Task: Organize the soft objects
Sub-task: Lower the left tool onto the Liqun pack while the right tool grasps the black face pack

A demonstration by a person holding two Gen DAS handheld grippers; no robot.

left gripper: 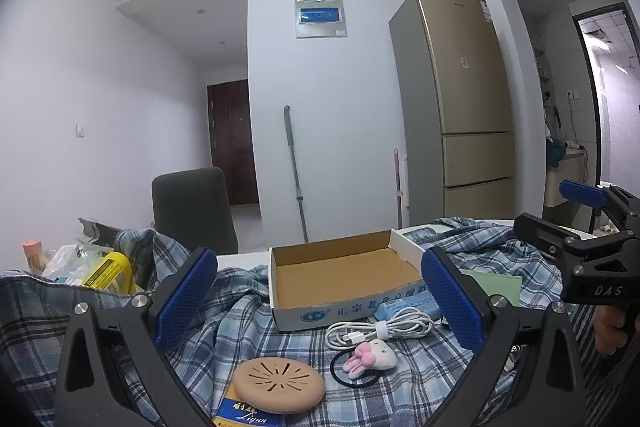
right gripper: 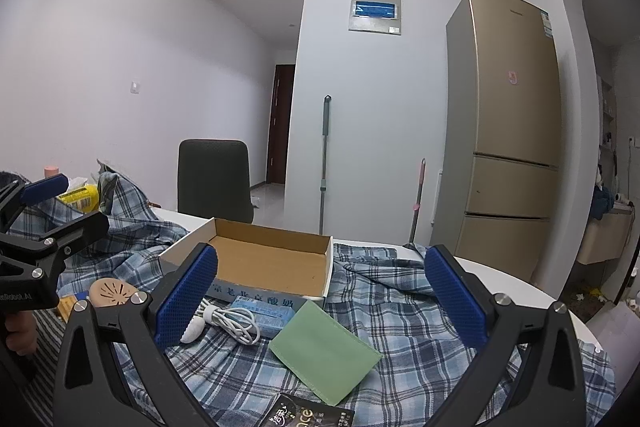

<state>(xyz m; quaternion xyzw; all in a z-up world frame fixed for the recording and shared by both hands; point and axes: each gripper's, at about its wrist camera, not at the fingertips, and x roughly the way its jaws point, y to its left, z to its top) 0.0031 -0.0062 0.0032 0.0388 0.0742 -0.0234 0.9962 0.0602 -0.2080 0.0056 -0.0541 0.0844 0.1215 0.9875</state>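
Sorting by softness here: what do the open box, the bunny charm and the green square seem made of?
Open box: corrugated cardboard, matte brown inside, printed white outside. Bunny charm: plush fabric, fuzzy pink and white, probably stuffed. Green square: looks like thin matte cloth, with a stitched-looking edge; could be felt or microfiber.

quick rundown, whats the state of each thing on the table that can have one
cardboard box: open, empty
white cable: coiled, tied with a strap
green cloth: folded flat on the plaid fabric
plush bunny: lying on its side, on a black hair tie
left tool: open, holding nothing
right tool: open, holding nothing
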